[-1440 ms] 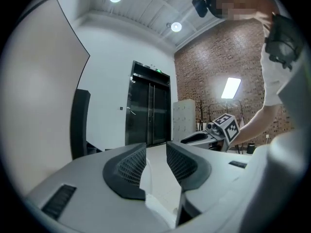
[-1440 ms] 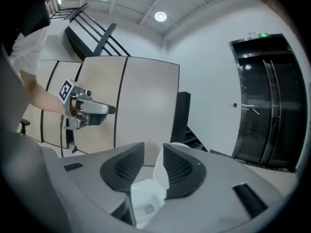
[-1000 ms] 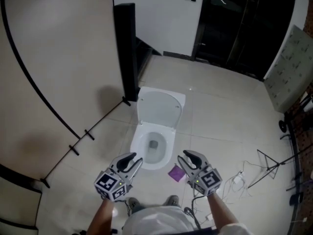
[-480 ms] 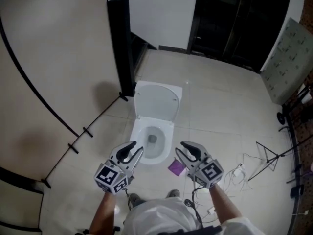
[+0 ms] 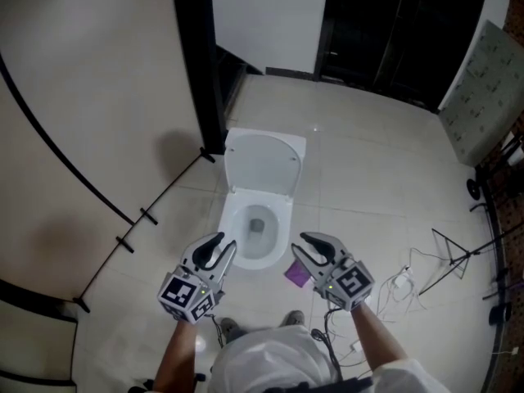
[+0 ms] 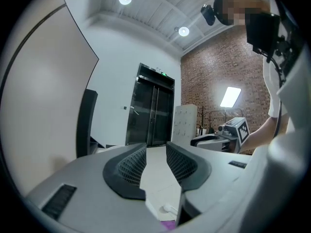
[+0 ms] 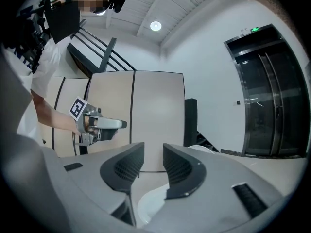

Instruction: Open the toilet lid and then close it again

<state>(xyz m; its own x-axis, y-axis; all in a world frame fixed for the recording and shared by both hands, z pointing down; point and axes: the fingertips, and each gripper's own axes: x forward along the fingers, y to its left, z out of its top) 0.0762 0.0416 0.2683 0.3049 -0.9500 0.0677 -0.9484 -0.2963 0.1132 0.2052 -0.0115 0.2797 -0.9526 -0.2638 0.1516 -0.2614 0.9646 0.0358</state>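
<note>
A white toilet stands on the tiled floor with its lid (image 5: 264, 162) raised and leaning back, and the bowl (image 5: 255, 234) is uncovered. My left gripper (image 5: 221, 255) hovers just in front of the bowl's left side, open, with nothing between its jaws. To the right of the bowl's front my right gripper (image 5: 304, 252) is held the same way, open and empty. In the left gripper view the left gripper (image 6: 155, 157) frames bare floor. The right gripper (image 7: 153, 159) looks over the bowl's rim (image 7: 147, 205).
A purple scrap (image 5: 296, 274) lies on the floor by the bowl's right front. Cables (image 5: 401, 285) and a thin black stand (image 5: 460, 256) are at the right. A black upright panel (image 5: 201, 64) and a curved beige wall (image 5: 90, 121) close the left; dark doors stand behind.
The head camera has shifted slightly. Both grippers hold their places in front of the bowl, and the lid stays raised.
</note>
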